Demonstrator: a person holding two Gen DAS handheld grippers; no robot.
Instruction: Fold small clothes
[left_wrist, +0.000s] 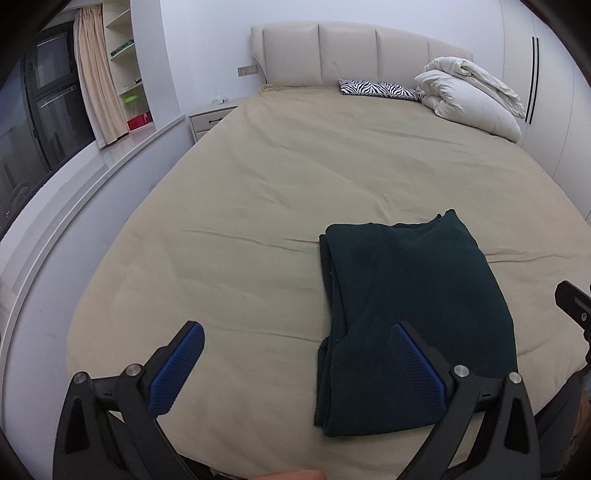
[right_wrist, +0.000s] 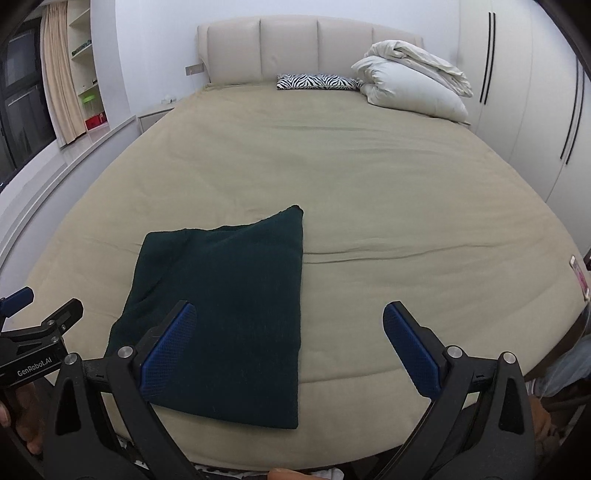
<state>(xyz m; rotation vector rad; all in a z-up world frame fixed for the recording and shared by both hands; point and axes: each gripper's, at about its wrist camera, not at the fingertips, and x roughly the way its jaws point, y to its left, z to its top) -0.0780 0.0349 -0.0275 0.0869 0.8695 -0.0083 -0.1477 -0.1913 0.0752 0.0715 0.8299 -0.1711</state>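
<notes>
A dark green knit garment (left_wrist: 413, 306) lies folded in a flat rectangle on the beige bed sheet (left_wrist: 258, 206), near the front edge. It also shows in the right wrist view (right_wrist: 229, 302). My left gripper (left_wrist: 299, 332) is open and empty, held above the sheet with its right finger over the garment's left edge. My right gripper (right_wrist: 290, 314) is open and empty, its left finger over the garment's lower left part. The left gripper's body shows at the left edge of the right wrist view (right_wrist: 40, 332).
A zebra-print pillow (left_wrist: 380, 89) and a bundled white duvet (left_wrist: 472, 96) lie at the headboard (left_wrist: 351, 51). A nightstand (left_wrist: 210, 118), window ledge and shelves stand left of the bed. Wardrobe doors (right_wrist: 524, 92) stand on the right. A pink-edged object (right_wrist: 580, 277) lies at the bed's right edge.
</notes>
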